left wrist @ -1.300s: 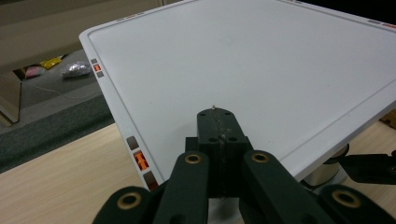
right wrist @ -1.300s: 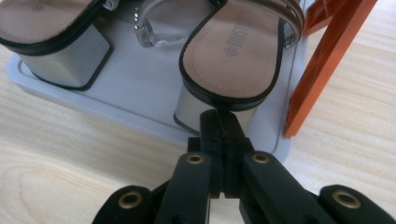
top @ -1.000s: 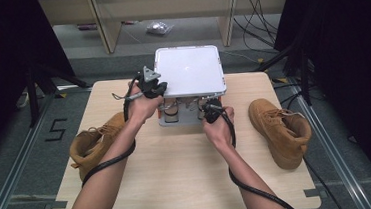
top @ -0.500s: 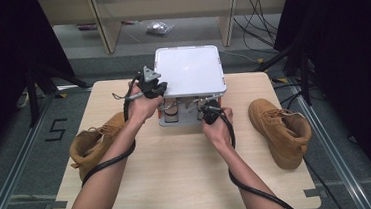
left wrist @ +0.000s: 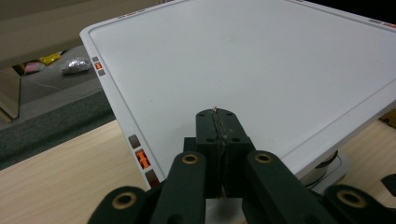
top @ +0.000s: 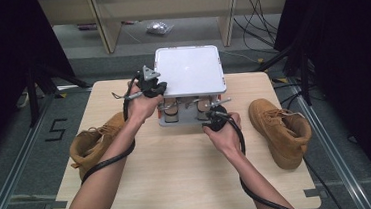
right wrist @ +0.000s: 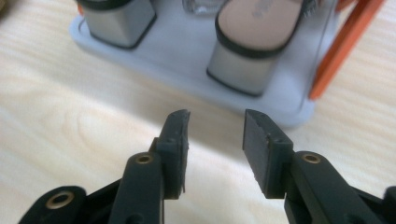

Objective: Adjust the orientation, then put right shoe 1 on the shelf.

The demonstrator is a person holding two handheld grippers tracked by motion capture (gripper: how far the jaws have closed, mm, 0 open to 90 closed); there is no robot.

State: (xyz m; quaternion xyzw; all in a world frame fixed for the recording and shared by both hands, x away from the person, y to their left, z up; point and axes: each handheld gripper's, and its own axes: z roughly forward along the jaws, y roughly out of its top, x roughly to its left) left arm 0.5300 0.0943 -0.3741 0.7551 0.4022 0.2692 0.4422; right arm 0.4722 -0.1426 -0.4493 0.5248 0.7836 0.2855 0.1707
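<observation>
Steadying the white lid (top: 189, 76) at ten o'clock, the left gripper (left wrist: 219, 140) sits together while the right gripper (right wrist: 215, 140), jaws just opening and empty, faces the shoe stand (right wrist: 187, 79).

Light wooden table (top: 180, 185) on grey carpet (top: 22, 162), pale shelving (top: 116, 14) behind, black drapes (top: 349, 46) both sides

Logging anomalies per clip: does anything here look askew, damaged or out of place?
Mostly tidy. One oddity: the left boot lies tipped on its side at the table's left edge, partly overhanging it, while the right boot stands upright. No spills or visible damage.
</observation>
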